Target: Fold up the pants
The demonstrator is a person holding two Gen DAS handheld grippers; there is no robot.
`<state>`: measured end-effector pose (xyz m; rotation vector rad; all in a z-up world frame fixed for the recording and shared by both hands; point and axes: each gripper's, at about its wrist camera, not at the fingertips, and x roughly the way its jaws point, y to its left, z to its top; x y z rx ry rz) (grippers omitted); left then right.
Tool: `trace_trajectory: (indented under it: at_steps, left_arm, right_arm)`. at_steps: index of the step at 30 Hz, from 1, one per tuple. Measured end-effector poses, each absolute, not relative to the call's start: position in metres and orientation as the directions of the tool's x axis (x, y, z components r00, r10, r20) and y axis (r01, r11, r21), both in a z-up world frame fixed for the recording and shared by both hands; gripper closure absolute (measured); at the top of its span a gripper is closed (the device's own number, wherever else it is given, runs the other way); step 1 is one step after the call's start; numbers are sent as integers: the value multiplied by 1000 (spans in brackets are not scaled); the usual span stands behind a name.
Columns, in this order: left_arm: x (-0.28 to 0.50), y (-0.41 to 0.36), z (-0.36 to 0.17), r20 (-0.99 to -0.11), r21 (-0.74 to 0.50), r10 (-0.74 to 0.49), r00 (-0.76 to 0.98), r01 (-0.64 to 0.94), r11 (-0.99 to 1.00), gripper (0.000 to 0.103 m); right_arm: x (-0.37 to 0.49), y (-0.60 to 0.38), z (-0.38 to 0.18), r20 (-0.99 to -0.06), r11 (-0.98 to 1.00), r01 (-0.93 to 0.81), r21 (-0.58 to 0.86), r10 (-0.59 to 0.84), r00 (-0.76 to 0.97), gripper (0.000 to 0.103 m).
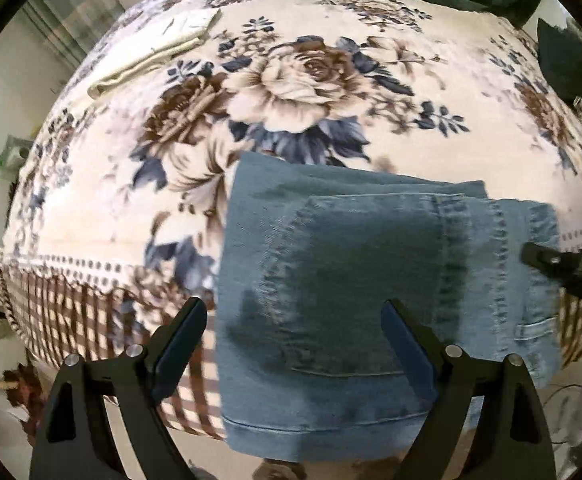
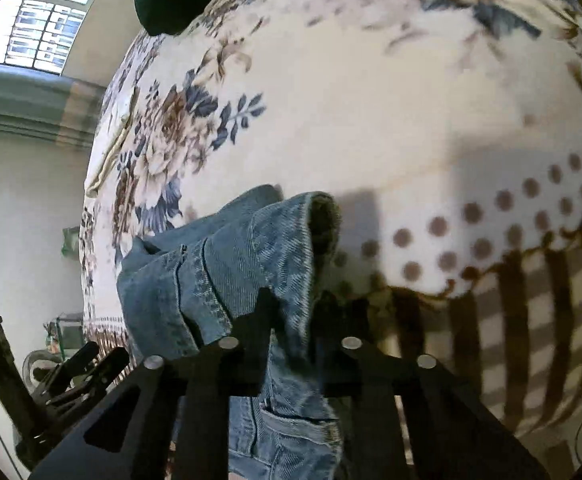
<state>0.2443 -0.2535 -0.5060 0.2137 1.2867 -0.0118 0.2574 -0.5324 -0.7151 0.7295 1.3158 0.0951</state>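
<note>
1. I've got the jeans [image 1: 371, 280] lying folded at the near edge of the bed [image 1: 311, 80], part of the bundle hanging over the edge toward me. Their long axis runs across my left view, left to right.

2. My left tongs [image 1: 295, 320] are spread wide and holding nothing. One finger sits over the denim, the other off its left edge over the checked border of the blanket. So the fabric lies mostly to the right of these tongs.

3. My right tongs [image 2: 293, 304] are clenched on the right-hand end of the jeans [image 2: 227, 264]; in the right view the denim is bunched up between the two fingers, a hem curling just beyond them. In the left view they show only as a dark tip [image 1: 547, 260] at the denim's right edge.

4. So the right hand is the one on the cloth; the left is beside it, free.

5. My read: the next fold carries that pinched right end across to the left, along the long axis. The risk is the overhanging part dragging the bundle off the bed.
</note>
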Motion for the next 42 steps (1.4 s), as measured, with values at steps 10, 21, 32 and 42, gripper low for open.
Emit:
trace_trajectory:
  at_steps: [10, 21, 32, 42]
  left_arm:
    - [251, -232, -508, -965, 66, 49, 258, 59, 996, 14]
    - [318, -169, -532, -965, -194, -158, 211, -166, 967, 15]
    - [376, -173, -580, -912, -395, -380, 154, -82, 915, 93]
    - [386, -138, -593, -875, -484, -472, 109, -243, 841, 78]
  right_arm:
    - [248, -574, -689, -882, 790, 408, 458, 347, 319, 90]
    - [271, -583, -713, -867, 769, 406, 494, 466, 174, 33]
    - [277, -560, -703, -923, 844, 384, 375, 301, 240, 91]
    - [286, -565, -702, -956, 845, 448, 292, 247, 157, 68]
